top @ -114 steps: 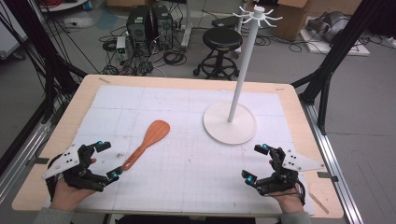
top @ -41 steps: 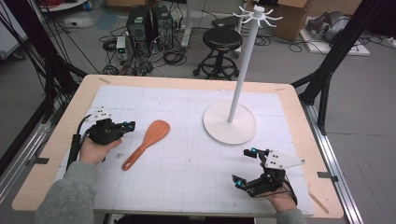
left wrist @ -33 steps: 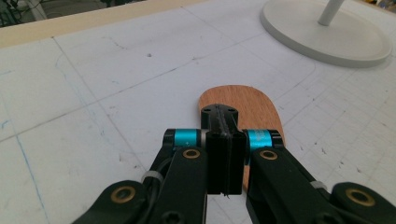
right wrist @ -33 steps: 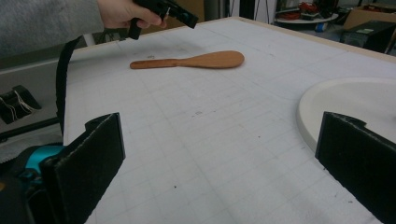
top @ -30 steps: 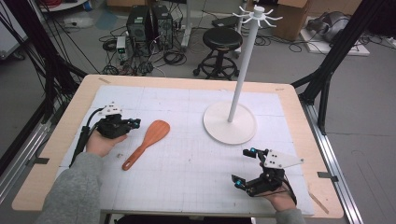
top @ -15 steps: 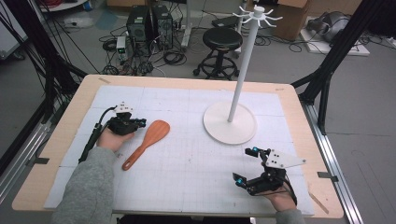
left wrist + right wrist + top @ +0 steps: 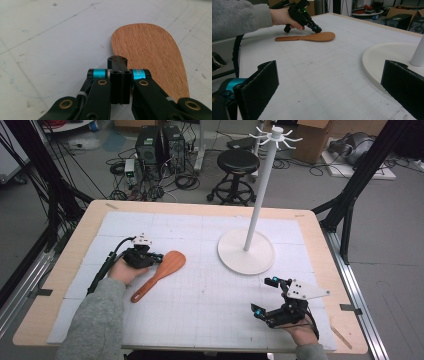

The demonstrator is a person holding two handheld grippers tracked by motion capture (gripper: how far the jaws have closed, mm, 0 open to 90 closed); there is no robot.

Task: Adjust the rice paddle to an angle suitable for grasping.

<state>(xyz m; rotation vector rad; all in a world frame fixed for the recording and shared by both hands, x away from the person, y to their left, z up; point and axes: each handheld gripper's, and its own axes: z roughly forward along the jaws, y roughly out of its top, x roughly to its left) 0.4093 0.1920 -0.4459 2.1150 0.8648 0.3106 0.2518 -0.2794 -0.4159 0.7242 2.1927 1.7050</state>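
your left gripper (image 7: pixel 156 258) had its jaws pressed together, empty, tip at the spatula (image 7: pixel 161 273) blade's 9 o'clock edge, probably to nudge or lever it, not pinch it. spatula lay flat on the surface (image 7: pixel 200 315), handle toward 7 o'clock, well apart from the white stand (image 7: pixel 246 251). right gripper (image 7: pixel 265 295) was spread wide, parked at 5 o'clock, likely waiting.

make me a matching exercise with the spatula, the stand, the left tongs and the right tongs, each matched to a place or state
Things:
1. spatula
2. stand
3. left tongs
4. right tongs

Place or state:
A. open, at the near right of the table
B. shut, tips at the spatula's blade
C. white, upright on a round base
D. wooden, lying flat on the mat

Pairs: 1-D, 2-C, 3-B, 4-A
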